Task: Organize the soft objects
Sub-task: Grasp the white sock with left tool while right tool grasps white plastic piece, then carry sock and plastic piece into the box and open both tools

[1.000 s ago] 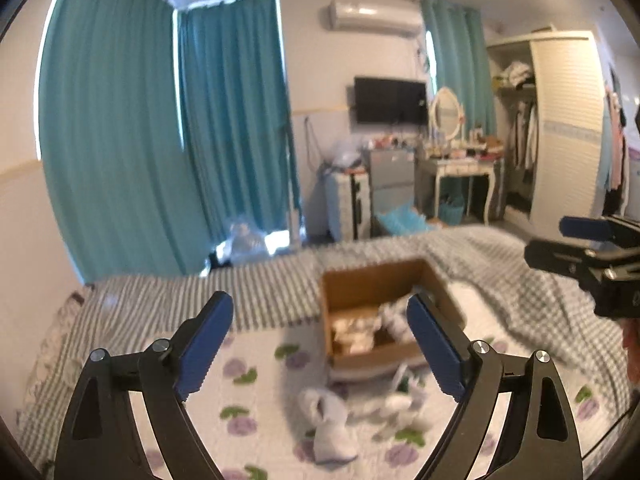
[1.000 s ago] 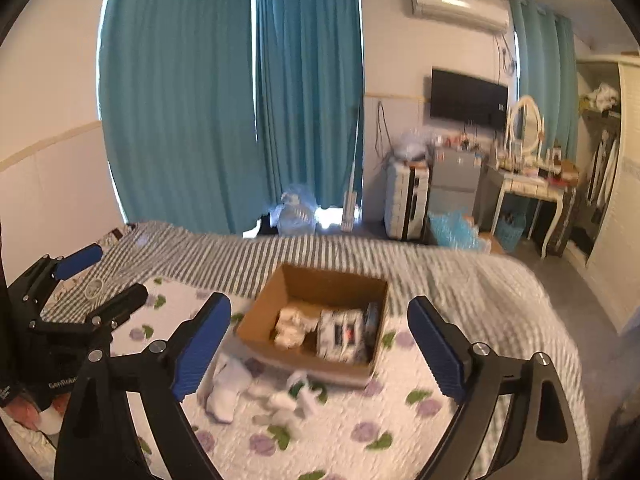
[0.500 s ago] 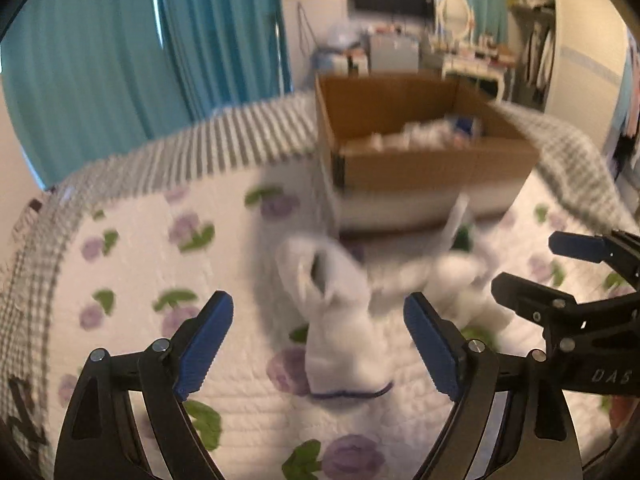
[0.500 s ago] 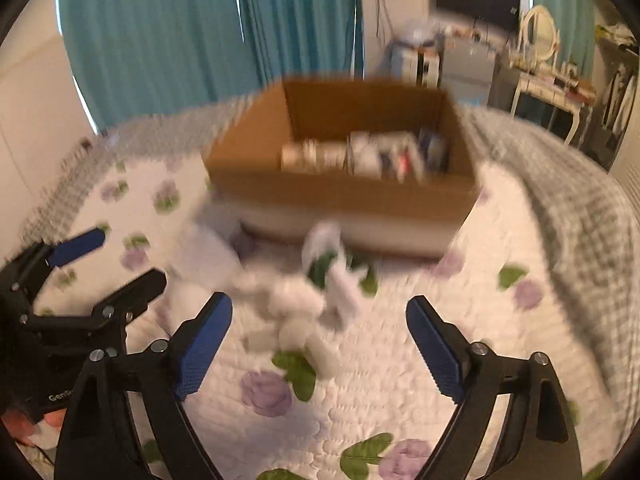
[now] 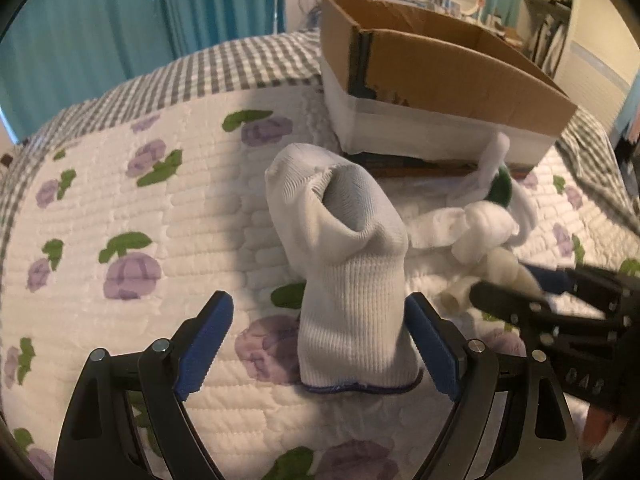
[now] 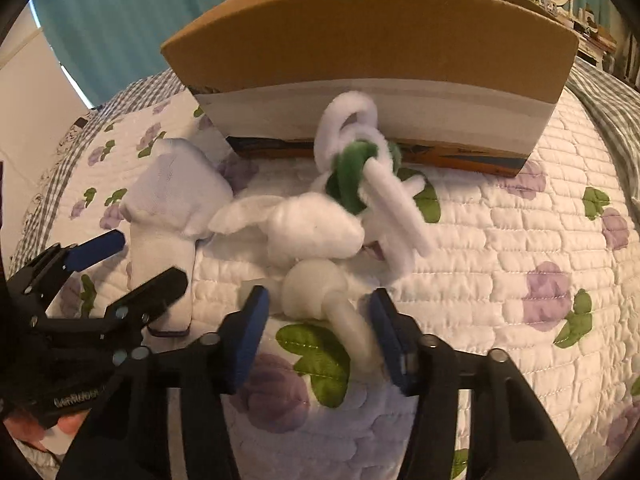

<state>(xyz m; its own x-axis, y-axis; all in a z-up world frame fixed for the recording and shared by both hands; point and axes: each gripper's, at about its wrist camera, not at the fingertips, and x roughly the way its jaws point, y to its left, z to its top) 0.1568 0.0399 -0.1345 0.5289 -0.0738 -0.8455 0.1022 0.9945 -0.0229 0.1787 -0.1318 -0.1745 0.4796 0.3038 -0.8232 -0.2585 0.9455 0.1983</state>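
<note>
A white sock (image 5: 348,264) lies on the floral quilt; my left gripper (image 5: 320,344) is open with its blue pads either side of the sock's toe end. The sock also shows in the right wrist view (image 6: 168,216), with the left gripper (image 6: 120,264) around it. A white plush toy with green parts (image 6: 320,220) lies in front of a cardboard box (image 6: 368,52). My right gripper (image 6: 318,336) is open, its pads straddling the toy's pale rounded limb (image 6: 340,316). The toy (image 5: 480,228) and box (image 5: 440,80) show in the left wrist view too.
The quilt (image 5: 160,216) covers a bed with a grey checked blanket (image 5: 200,76) behind. Teal curtains (image 5: 120,12) hang at the back. A dresser and wardrobe (image 5: 560,8) stand far right. The box's inside is hidden from here.
Both grippers have dropped from high above the bed down to the quilt and moved in. The left now straddles the sock, the right straddles the toy's limb and has narrowed.
</note>
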